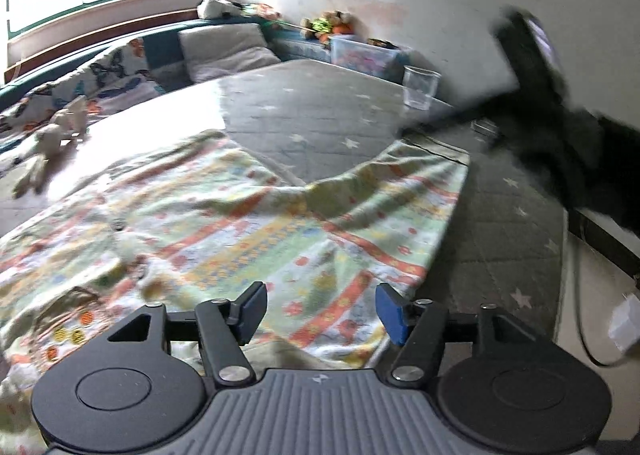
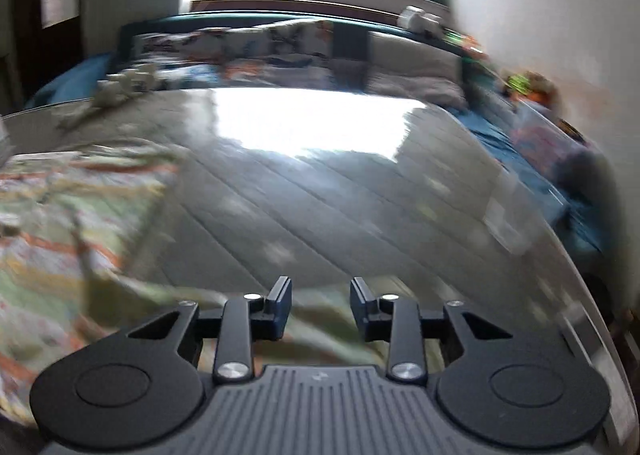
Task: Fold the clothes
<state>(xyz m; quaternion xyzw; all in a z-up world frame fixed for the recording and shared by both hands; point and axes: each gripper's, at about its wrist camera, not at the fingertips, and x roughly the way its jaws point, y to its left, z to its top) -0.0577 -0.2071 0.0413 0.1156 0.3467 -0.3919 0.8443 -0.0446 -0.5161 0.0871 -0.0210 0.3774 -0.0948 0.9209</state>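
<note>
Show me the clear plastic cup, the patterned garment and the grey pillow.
clear plastic cup (image 1: 420,87): left wrist view, middle of its side wall.
patterned garment (image 1: 248,223): left wrist view, striped middle of the cloth.
grey pillow (image 1: 228,51): left wrist view, front face.

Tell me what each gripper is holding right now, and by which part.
Nothing is held. The left gripper is open above the patterned cloth, nothing between its fingers. The right gripper is open too, over the cloth's edge on the grey mat.

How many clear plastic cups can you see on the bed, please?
1: a clear plastic cup stands upright near the far right edge of the bed, beyond the patterned garment. The right wrist view is too blurred to rule out others.
</note>
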